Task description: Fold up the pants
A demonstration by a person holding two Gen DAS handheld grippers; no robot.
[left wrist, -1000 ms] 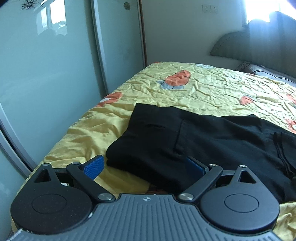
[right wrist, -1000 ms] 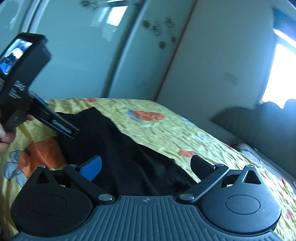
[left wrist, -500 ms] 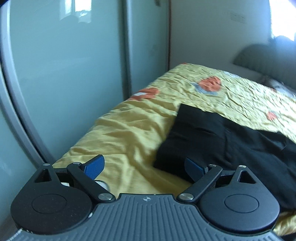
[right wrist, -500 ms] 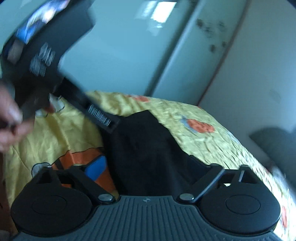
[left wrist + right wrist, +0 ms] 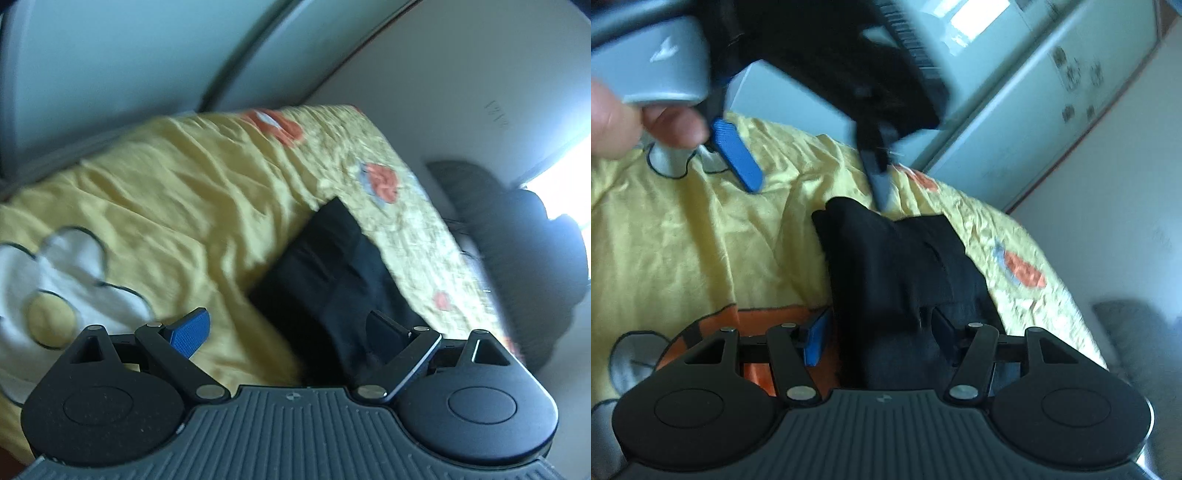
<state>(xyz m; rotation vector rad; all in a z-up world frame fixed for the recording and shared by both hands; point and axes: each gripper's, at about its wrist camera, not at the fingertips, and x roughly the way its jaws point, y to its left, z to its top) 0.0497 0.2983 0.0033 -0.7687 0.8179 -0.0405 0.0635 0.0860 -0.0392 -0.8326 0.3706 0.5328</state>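
Note:
Black pants [image 5: 328, 273] lie on a yellow bedspread [image 5: 177, 206]; they also show in the right wrist view [image 5: 897, 273], partly folded. My left gripper [image 5: 288, 325] is open and empty, above the pants' near-left edge. It also appears in the right wrist view [image 5: 816, 181], held by a hand [image 5: 635, 118], its fingers spread above the pants' far end. My right gripper [image 5: 879, 332] is open with its jaws on either side of the pants' near part; the cloth lies between them, not pinched.
The bedspread [image 5: 683, 240] has orange and white flower prints. Glass wardrobe doors [image 5: 129, 62] run along the bed's far side. A dark headboard and pillows [image 5: 517, 229] sit at the right. Both views are motion-blurred.
Both grippers have swung and tilted over the bed. The left gripper rose and came close in front of the right camera. The right gripper's jaws narrowed somewhat around the pants.

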